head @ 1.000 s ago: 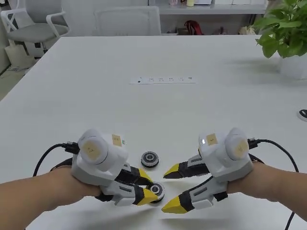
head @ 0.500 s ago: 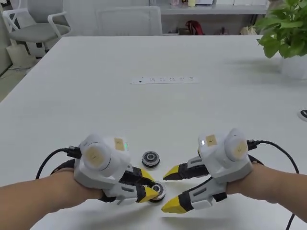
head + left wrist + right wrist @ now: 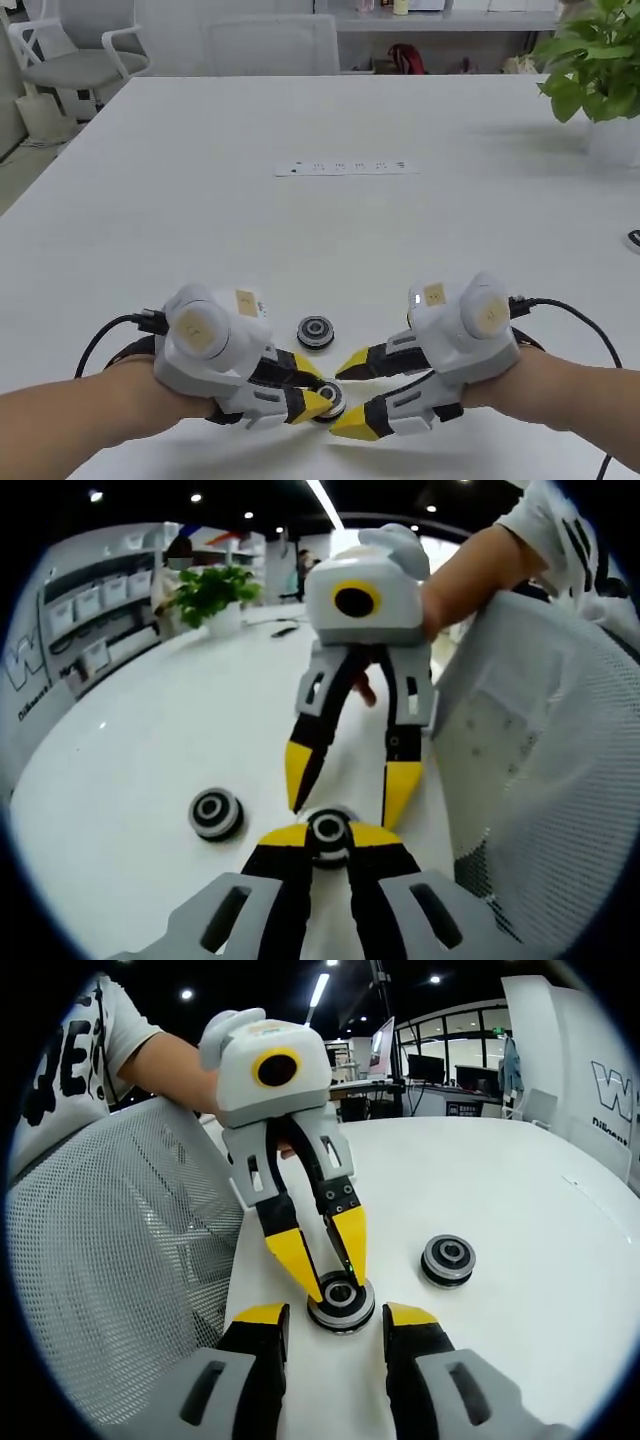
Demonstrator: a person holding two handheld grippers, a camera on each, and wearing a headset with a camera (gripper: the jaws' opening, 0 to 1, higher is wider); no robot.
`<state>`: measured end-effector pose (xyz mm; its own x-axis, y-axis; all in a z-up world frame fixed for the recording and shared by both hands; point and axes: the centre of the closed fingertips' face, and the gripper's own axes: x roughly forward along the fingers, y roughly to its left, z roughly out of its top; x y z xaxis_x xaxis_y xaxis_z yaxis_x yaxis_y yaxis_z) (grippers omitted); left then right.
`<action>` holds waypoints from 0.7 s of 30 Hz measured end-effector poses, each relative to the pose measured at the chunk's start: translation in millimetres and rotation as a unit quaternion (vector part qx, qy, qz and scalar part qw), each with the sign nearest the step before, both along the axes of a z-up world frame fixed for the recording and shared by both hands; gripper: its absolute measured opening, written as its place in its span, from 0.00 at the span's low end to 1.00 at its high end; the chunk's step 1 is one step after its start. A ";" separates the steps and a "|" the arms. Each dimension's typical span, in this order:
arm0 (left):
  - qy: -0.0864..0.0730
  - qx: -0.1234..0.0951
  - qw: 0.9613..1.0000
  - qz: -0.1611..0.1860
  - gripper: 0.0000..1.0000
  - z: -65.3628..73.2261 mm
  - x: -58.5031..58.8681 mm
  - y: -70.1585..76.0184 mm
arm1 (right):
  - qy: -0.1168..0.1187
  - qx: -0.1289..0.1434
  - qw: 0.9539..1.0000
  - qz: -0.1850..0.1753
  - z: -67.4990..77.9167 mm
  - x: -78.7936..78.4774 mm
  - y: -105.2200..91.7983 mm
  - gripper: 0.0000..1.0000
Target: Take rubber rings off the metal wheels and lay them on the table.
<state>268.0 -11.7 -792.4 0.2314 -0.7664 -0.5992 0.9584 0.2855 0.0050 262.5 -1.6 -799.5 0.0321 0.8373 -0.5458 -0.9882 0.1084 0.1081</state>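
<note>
Left gripper (image 3: 316,400) is clamped shut on a metal wheel (image 3: 329,398), which appears to lie flat on the desk (image 3: 350,240) close in front of me. Its black rubber ring (image 3: 343,1326) is on the rim, not yet off. A second wheel (image 3: 315,331) lies just beyond, ring on, untouched. Right gripper (image 3: 352,396) is spread open, yellow tips either side of the held wheel, no contact that I can make out. My read: keep the left clamp firm and low, then bring one right tip under the ring's edge and close on rubber alone, not metal. Peel outward slowly; a snatch could pull the wheel out of the left jaws.
</note>
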 end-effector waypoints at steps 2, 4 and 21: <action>-0.001 0.001 1.000 -0.001 0.13 0.0 0.0 -0.1 | -0.001 0.002 1.000 -0.008 0.5 2.3 0.6 0.34; -0.002 0.002 1.000 -0.001 0.13 -0.1 0.1 -0.1 | -0.003 0.004 1.000 -0.014 1.1 4.8 1.0 0.34; -0.007 0.002 1.000 0.001 0.13 -0.1 0.2 0.1 | -0.001 -0.012 1.000 -0.022 -5.5 3.0 4.1 0.26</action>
<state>268.2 -11.5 -792.5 0.2403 -0.7632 -0.5999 0.9579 0.2865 0.0192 265.5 2.5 -805.0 0.0699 0.8220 -0.5652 -0.9827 0.1540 0.1025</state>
